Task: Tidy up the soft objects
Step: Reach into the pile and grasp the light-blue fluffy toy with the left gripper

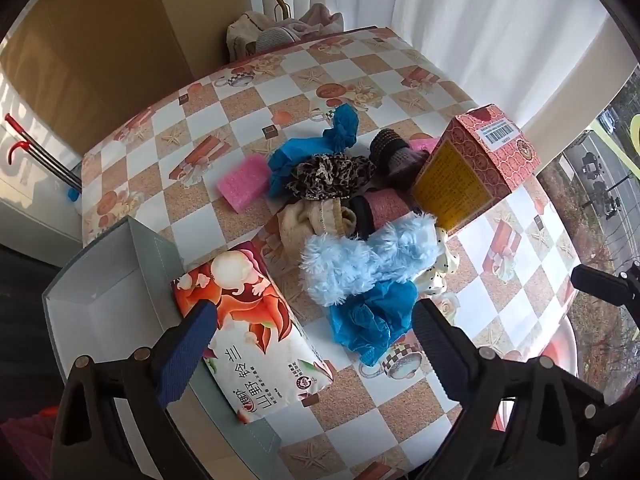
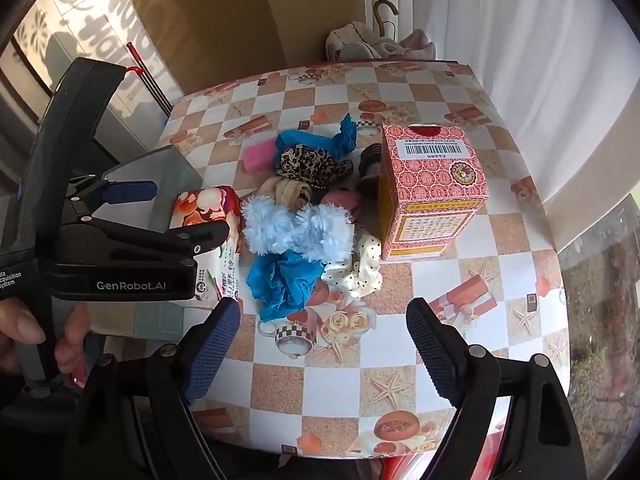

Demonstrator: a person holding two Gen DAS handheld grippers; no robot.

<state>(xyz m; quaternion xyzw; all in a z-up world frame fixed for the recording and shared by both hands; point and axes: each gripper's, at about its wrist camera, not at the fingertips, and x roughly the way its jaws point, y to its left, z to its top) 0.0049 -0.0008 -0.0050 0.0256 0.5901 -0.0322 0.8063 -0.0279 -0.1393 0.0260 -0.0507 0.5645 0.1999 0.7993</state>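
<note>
A pile of soft things lies mid-table: a fluffy light-blue piece (image 1: pixel 368 260) (image 2: pixel 298 232), crumpled blue fabric (image 1: pixel 370 322) (image 2: pixel 282 280), a leopard scrunchie (image 1: pixel 330 176) (image 2: pixel 308 164), a beige cloth (image 1: pixel 316 220), a polka-dot white scrunchie (image 2: pixel 360 270), a second blue fabric (image 1: pixel 320 144) and a pink sponge (image 1: pixel 242 182) (image 2: pixel 258 154). My left gripper (image 1: pixel 316 340) is open above a tissue pack (image 1: pixel 256 332) and the blue fabric. It also shows in the right wrist view (image 2: pixel 176 210). My right gripper (image 2: pixel 324 332) is open and empty, short of the pile.
A grey open box (image 1: pixel 100 280) (image 2: pixel 168 172) stands at the table's left edge, the tissue pack against it. A red and yellow carton (image 1: pixel 476 168) (image 2: pixel 430 192) stands right of the pile. The table (image 2: pixel 500 240) has a checkered cover. Clothes on a hanger (image 1: pixel 286 28) lie behind.
</note>
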